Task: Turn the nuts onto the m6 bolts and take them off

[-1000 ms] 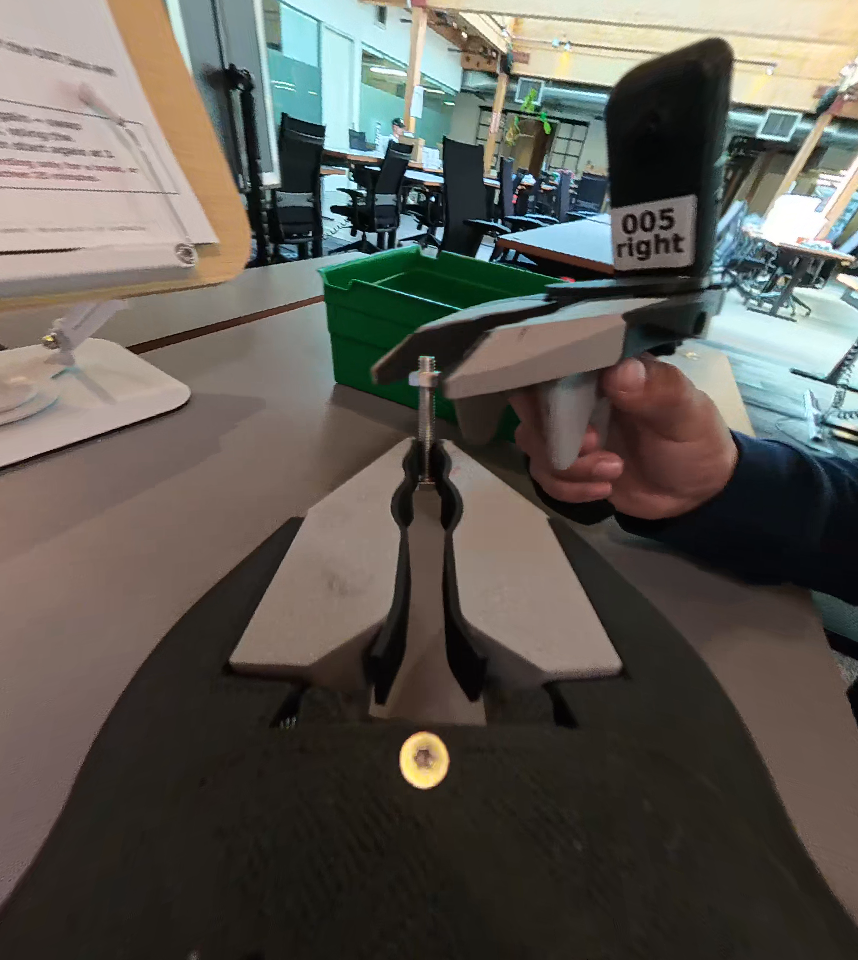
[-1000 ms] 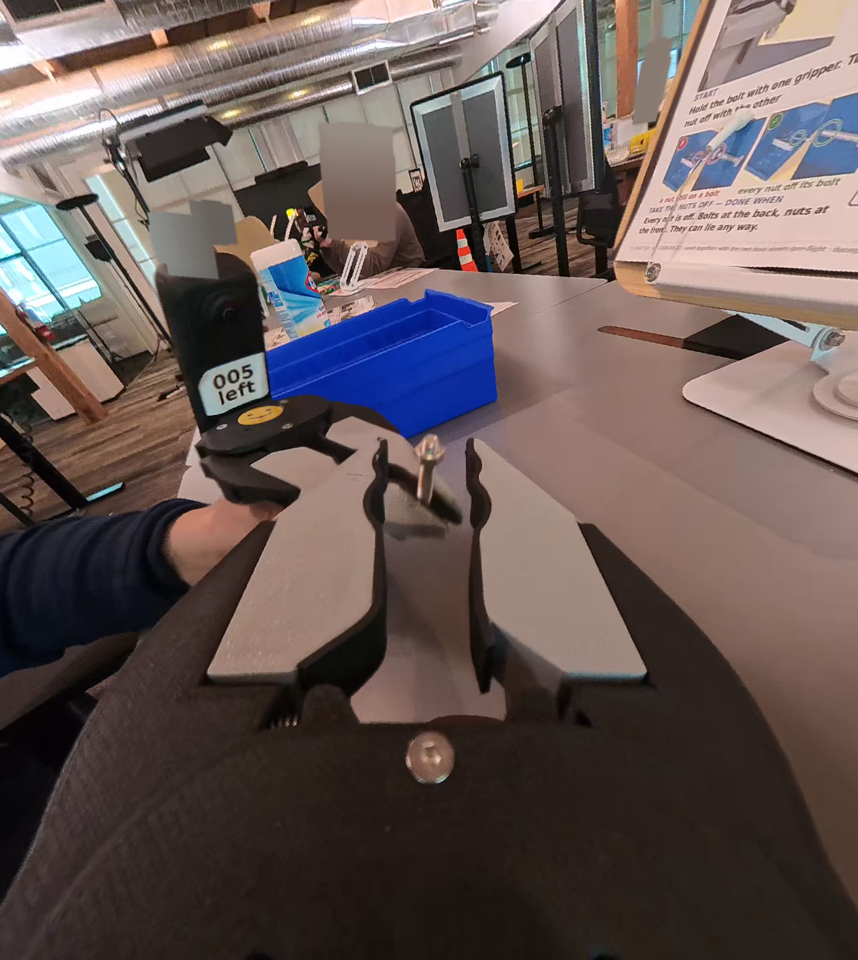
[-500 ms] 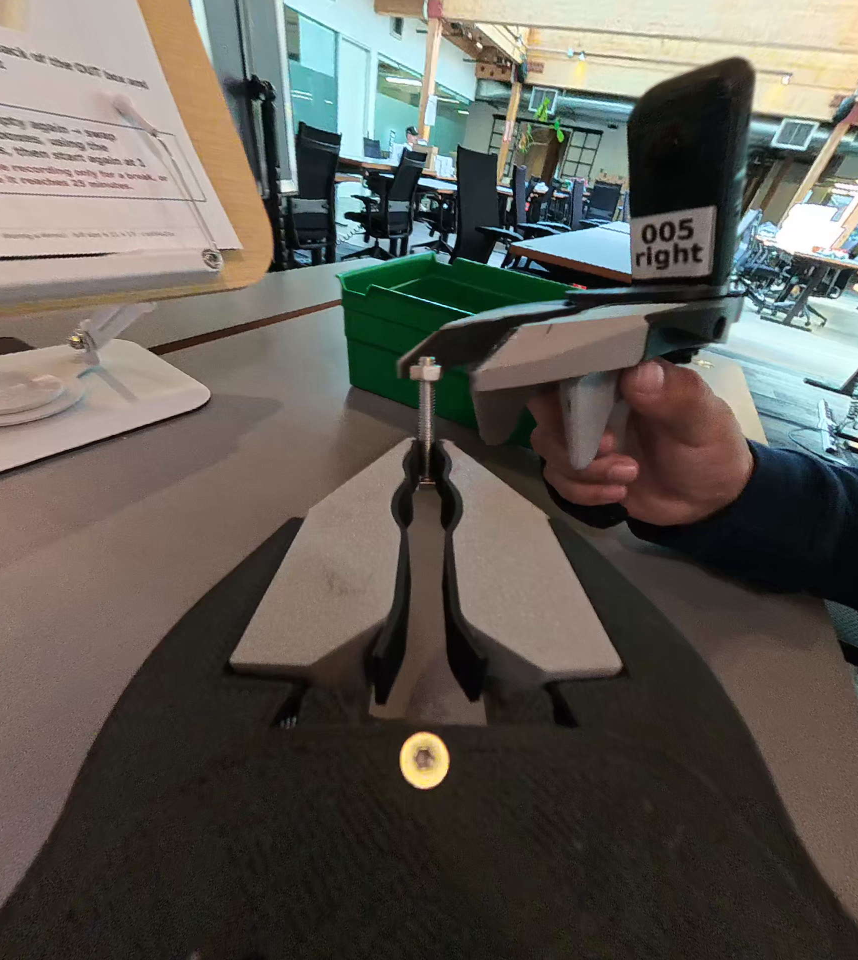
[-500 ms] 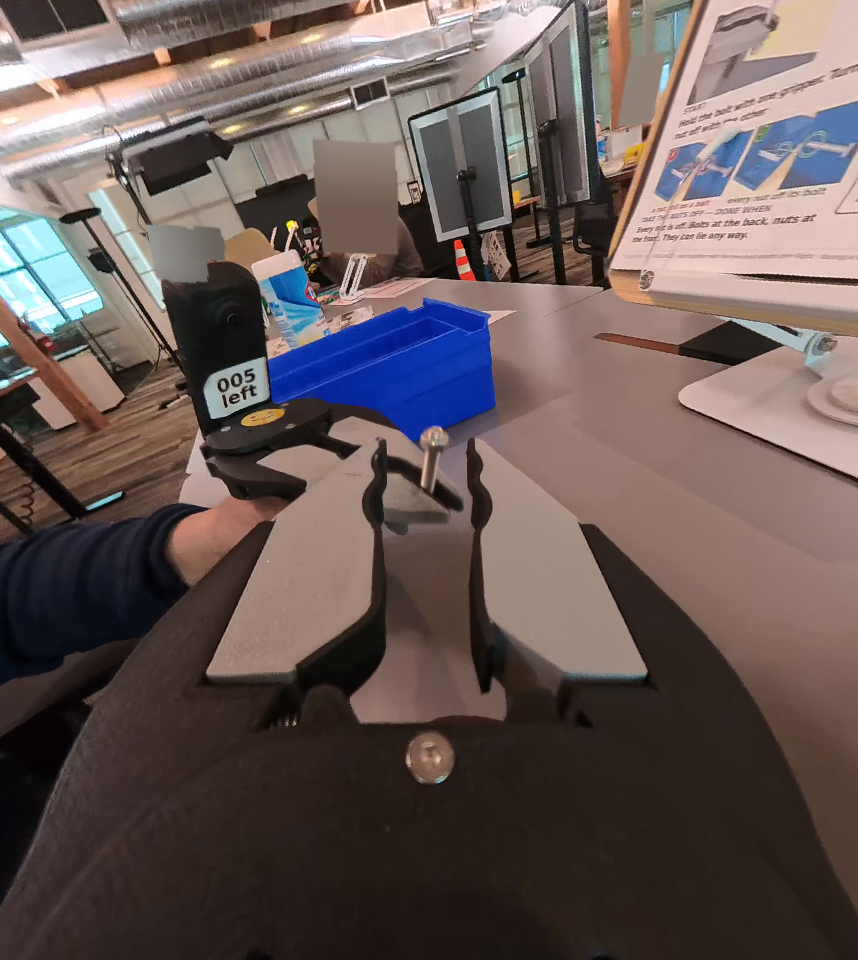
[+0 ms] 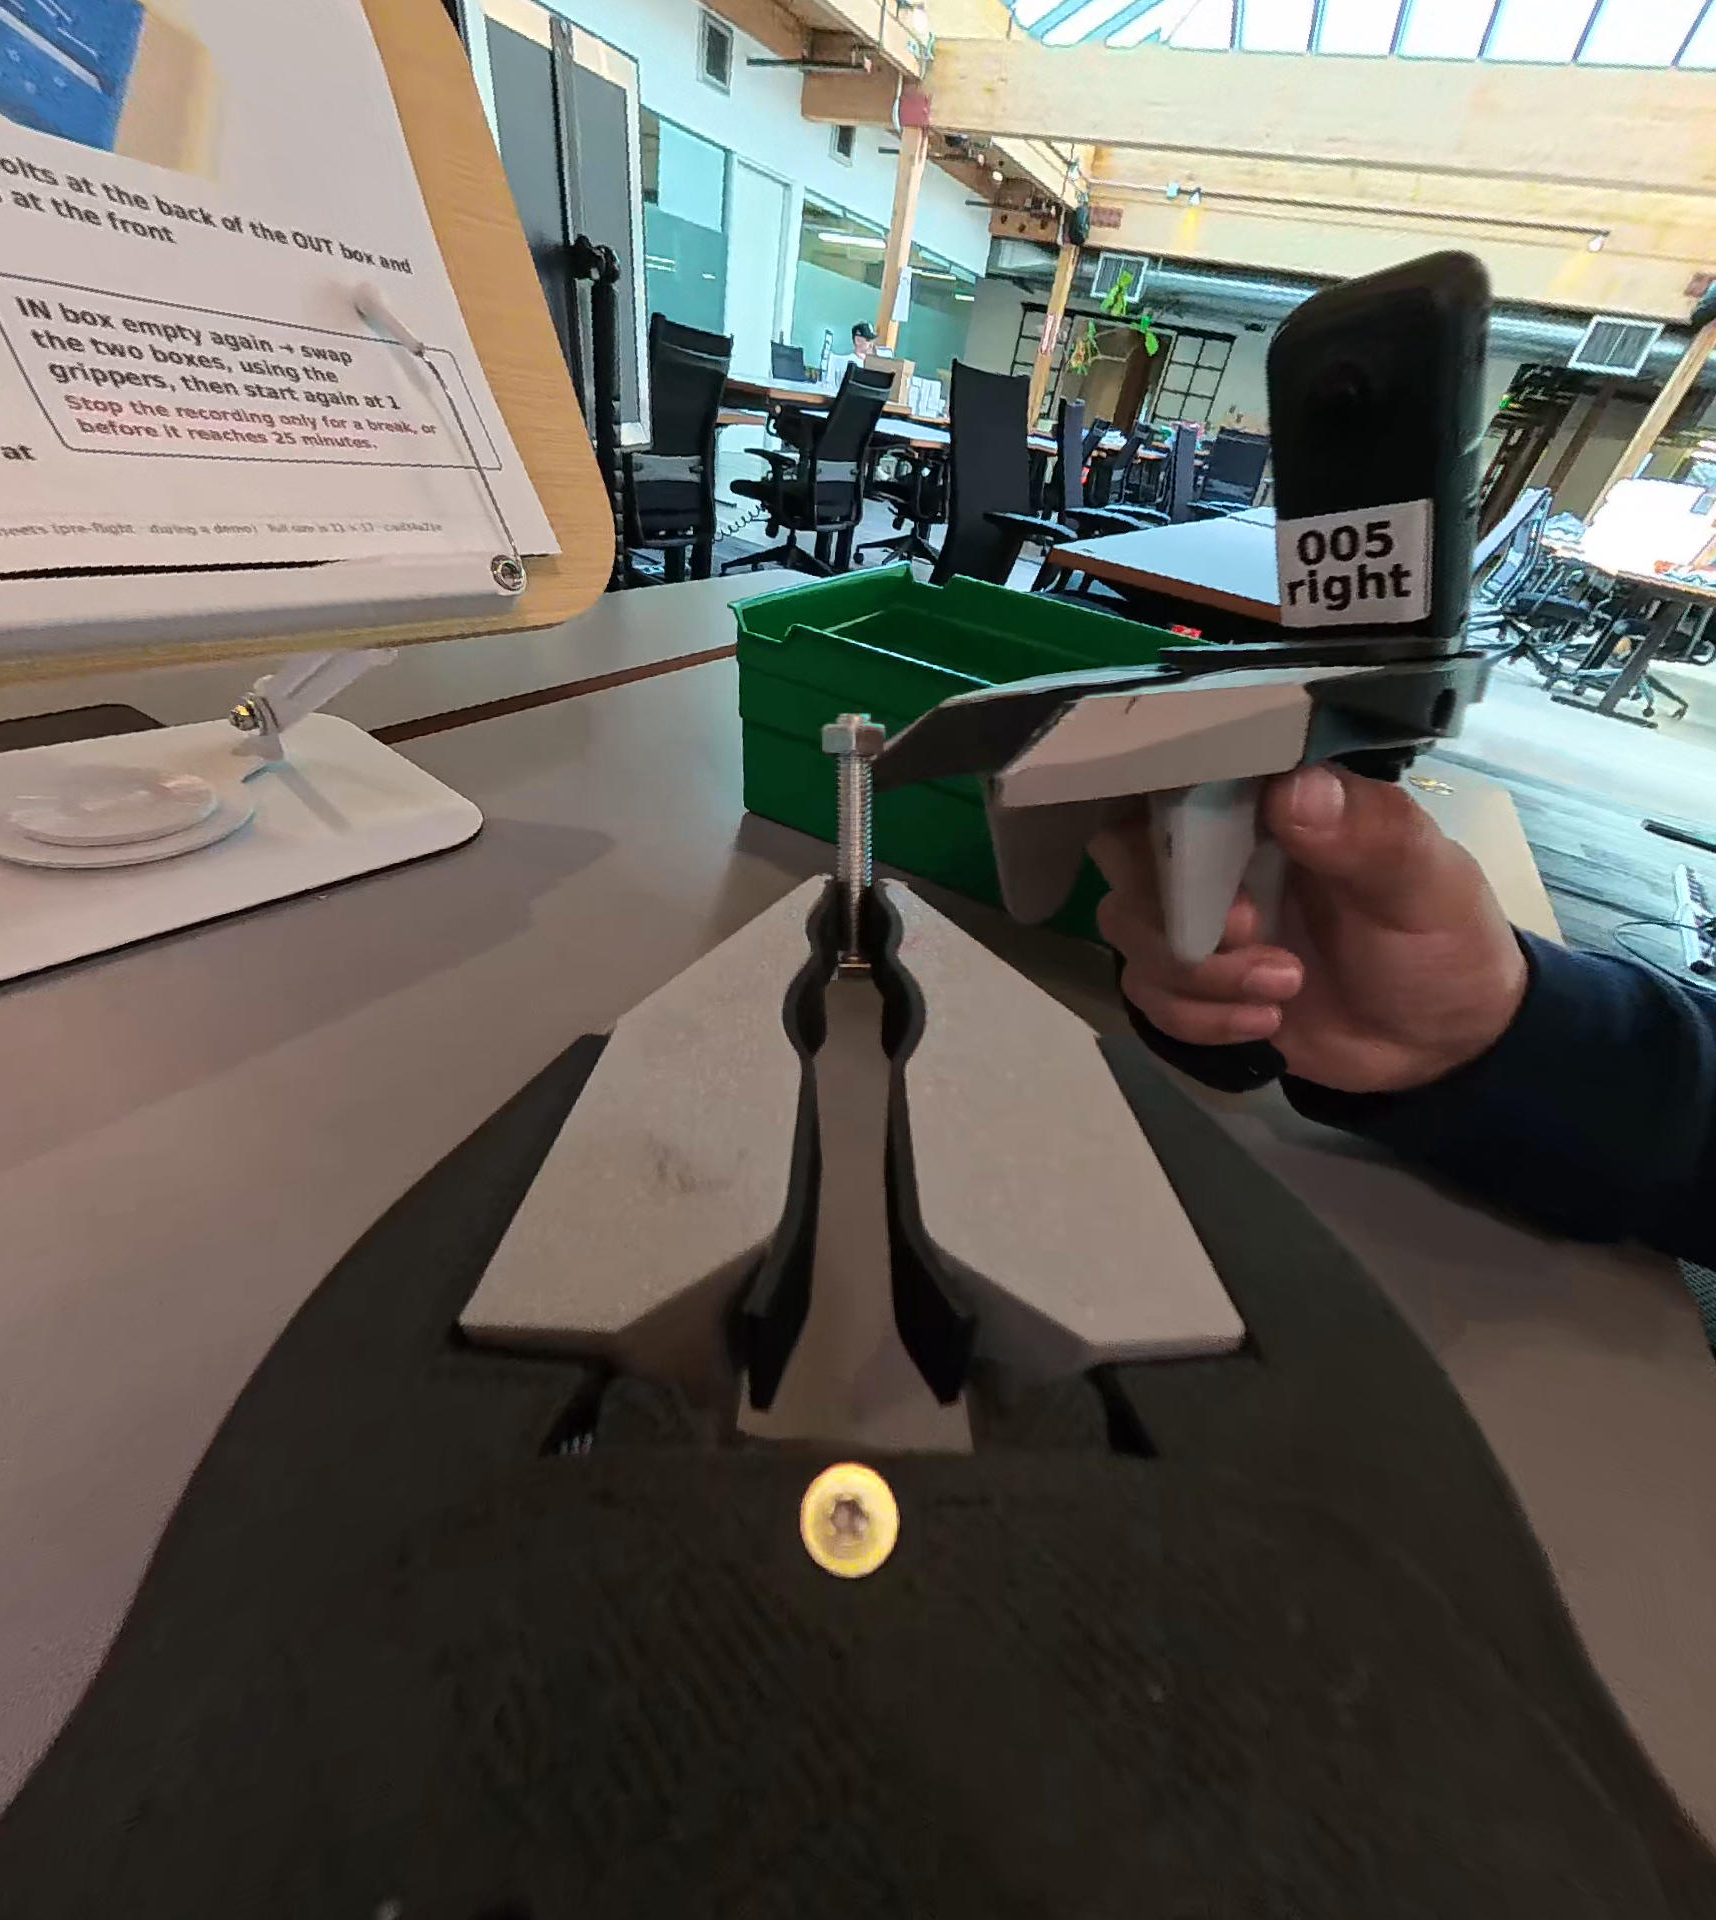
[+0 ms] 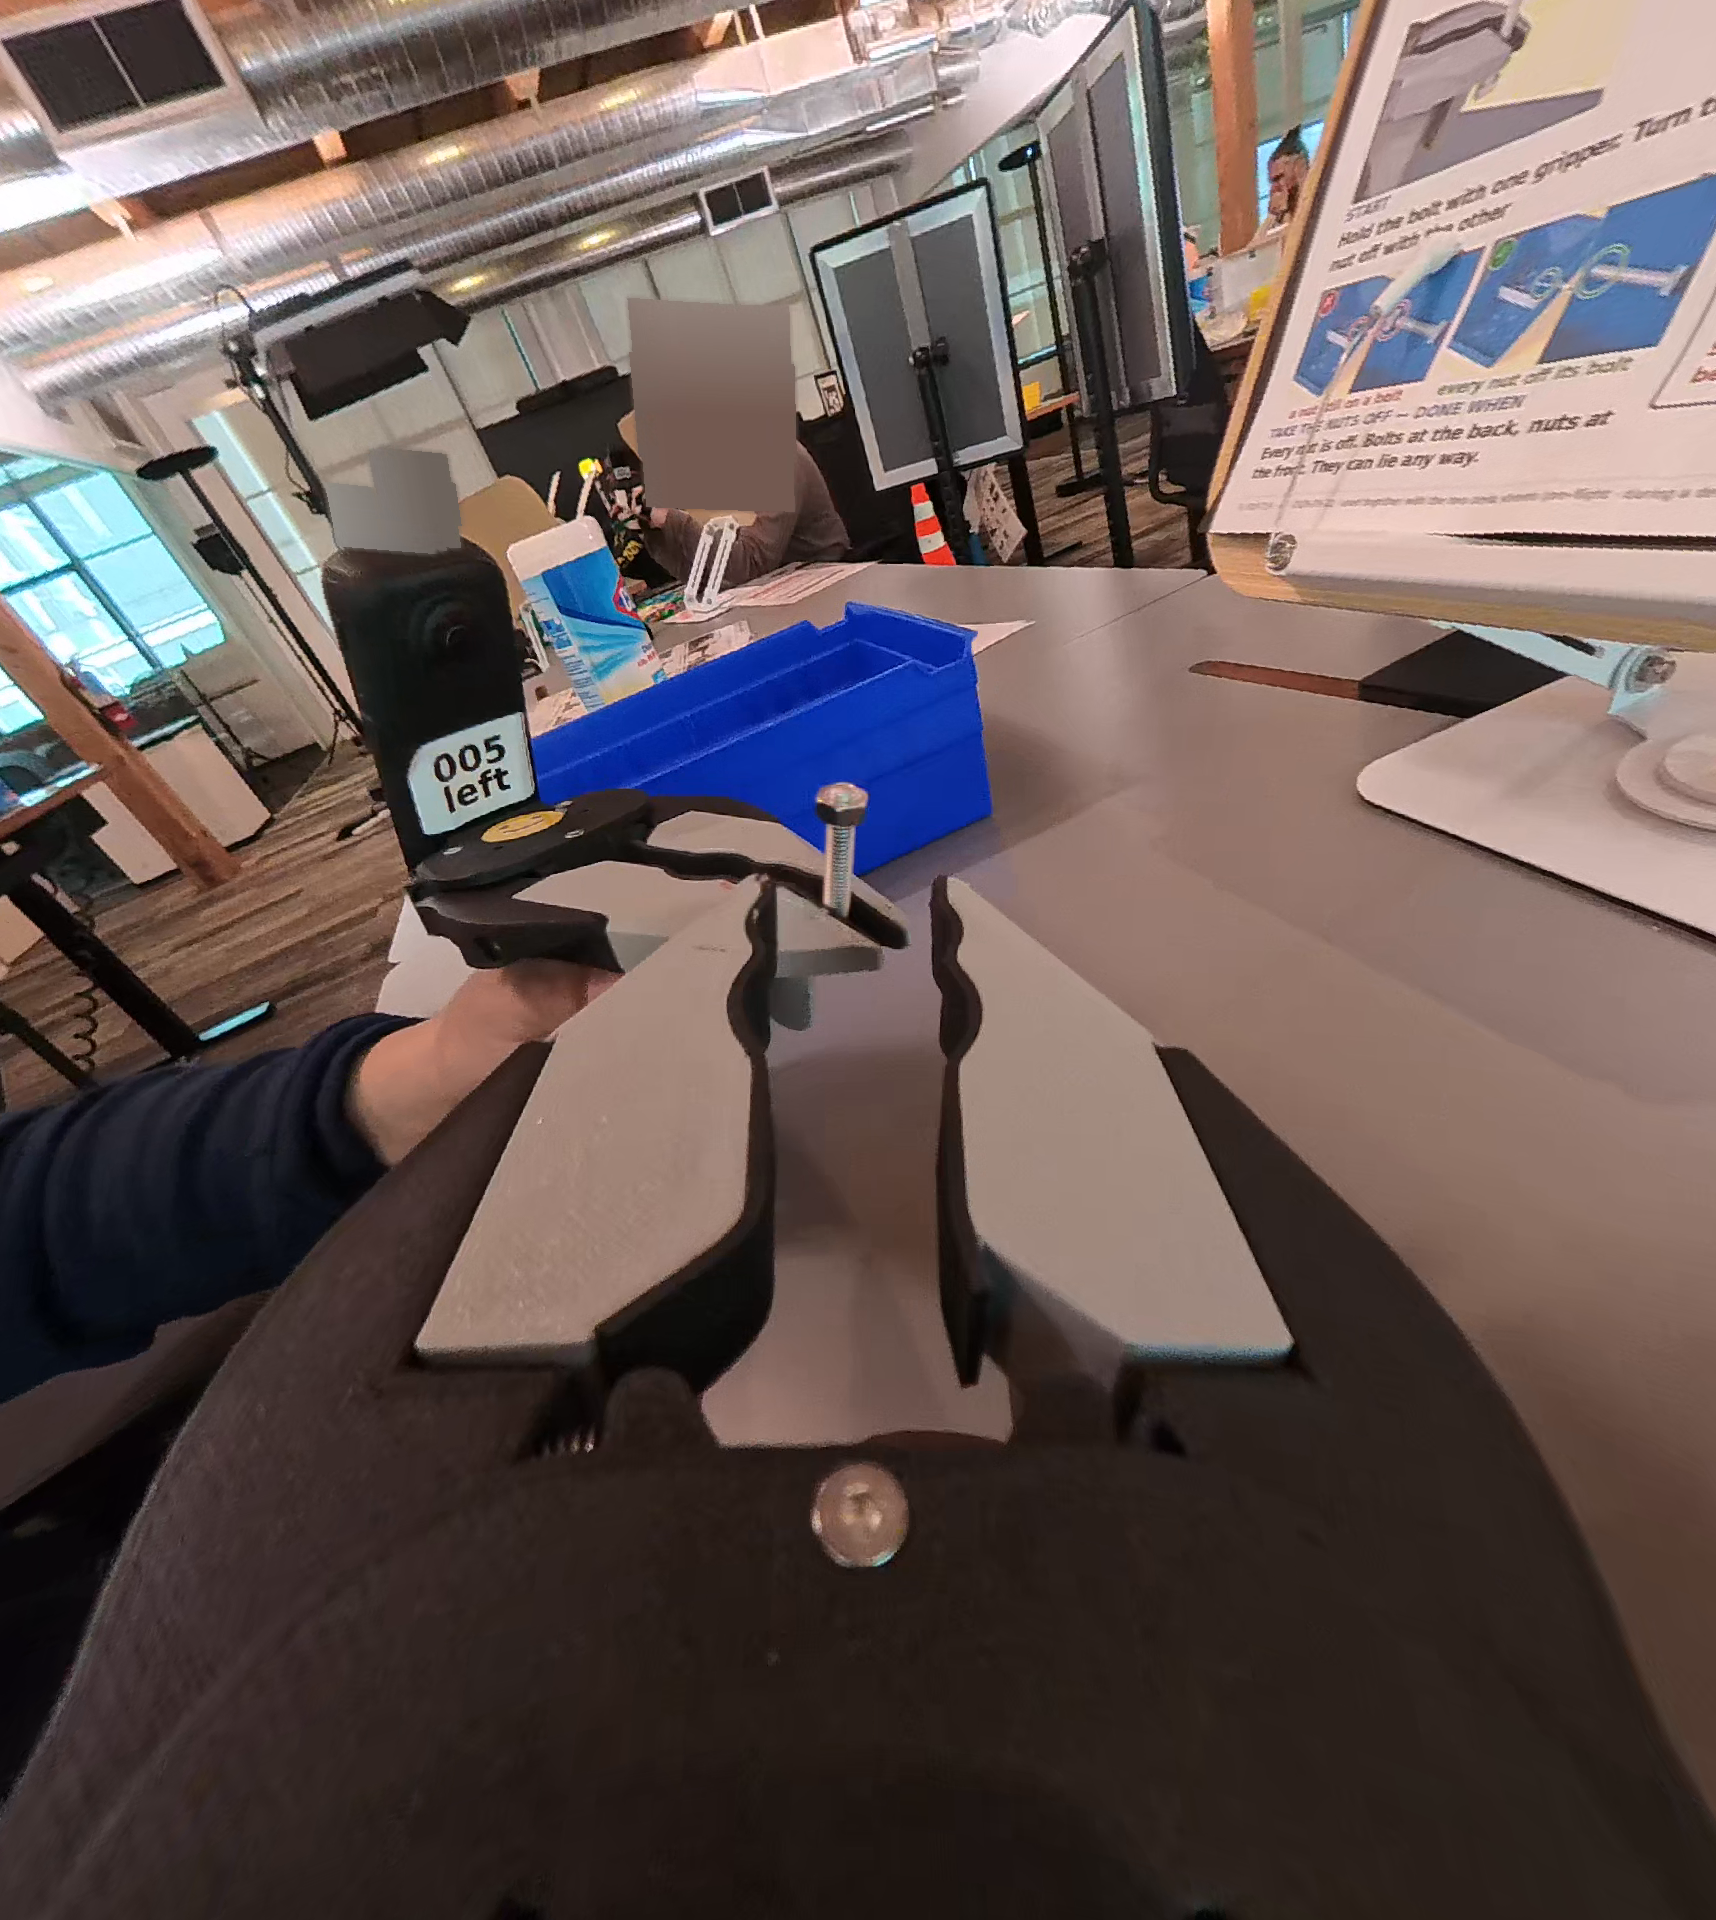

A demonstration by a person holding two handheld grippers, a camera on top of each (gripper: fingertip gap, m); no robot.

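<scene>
My left gripper (image 5: 854, 920) is shut on the head end of a silver M6 bolt (image 5: 854, 821) and holds it upright above the grey table. A hex nut (image 5: 851, 739) sits at the bolt's top end. My right gripper (image 6: 849, 920) is open and empty. In the left wrist view the right gripper (image 5: 901, 758) lies level with the nut, its tips just to the right of it. In the right wrist view the bolt (image 6: 839, 857) and nut (image 6: 841, 800) stand just beyond my open fingertips (image 6: 949, 914), and the left gripper (image 6: 869, 925) reaches in from the left.
A green bin (image 5: 833, 665) stands behind the bolt on the table. A blue bin (image 6: 781, 717) stands behind the left gripper. An instruction board on a white stand (image 5: 210, 790) fills the table's far side, and it also shows at the right of the right wrist view (image 6: 1519, 790). Both grippers' tips are close together, under 4 cm apart.
My right gripper, open throughout, has drawn back from around the nut; its tips now sit just beside it. The left gripper still holds the bolt upright and has tilted up slightly.
</scene>
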